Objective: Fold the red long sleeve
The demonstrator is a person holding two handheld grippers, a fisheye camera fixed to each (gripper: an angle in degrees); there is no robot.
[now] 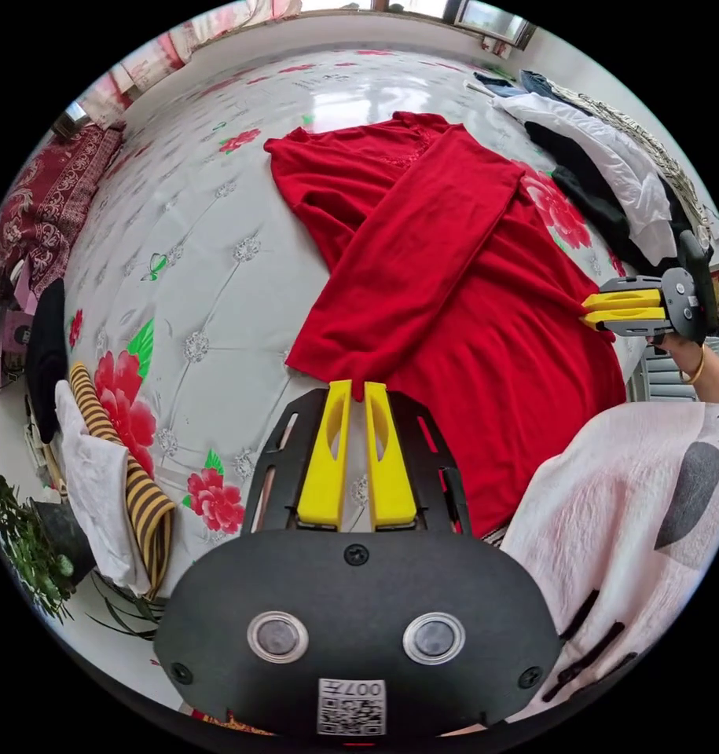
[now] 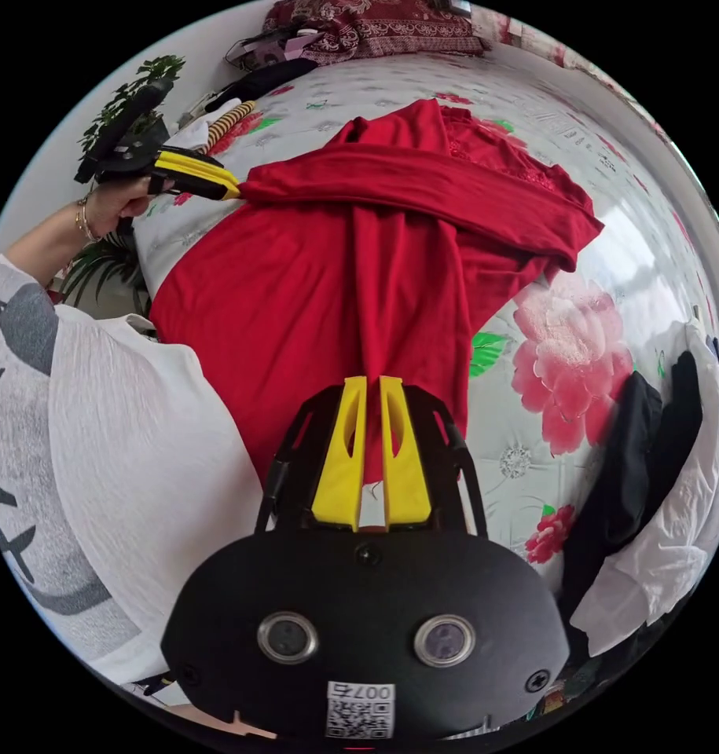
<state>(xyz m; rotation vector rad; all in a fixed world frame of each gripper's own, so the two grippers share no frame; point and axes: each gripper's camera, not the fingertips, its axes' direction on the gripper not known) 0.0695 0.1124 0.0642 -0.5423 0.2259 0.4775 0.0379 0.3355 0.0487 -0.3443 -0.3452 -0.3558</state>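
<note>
Jaws of both grippers are closed on cloth: the left gripper [image 1: 357,385] pinches a sleeve cuff, the right gripper [image 2: 372,381] the garment's side edge. Each hand is extended low over the bed. The red long sleeve [image 1: 453,298] lies flat on the floral bedsheet [image 1: 194,259], both sleeves crossed over its front. Its lower hem is hidden behind the person's pale top [image 1: 610,503].

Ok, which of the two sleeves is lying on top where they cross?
The sleeve held by the left tongs is on top: it runs unbroken across the red shirt, while the sleeve in the right tongs passes beneath it.
</note>
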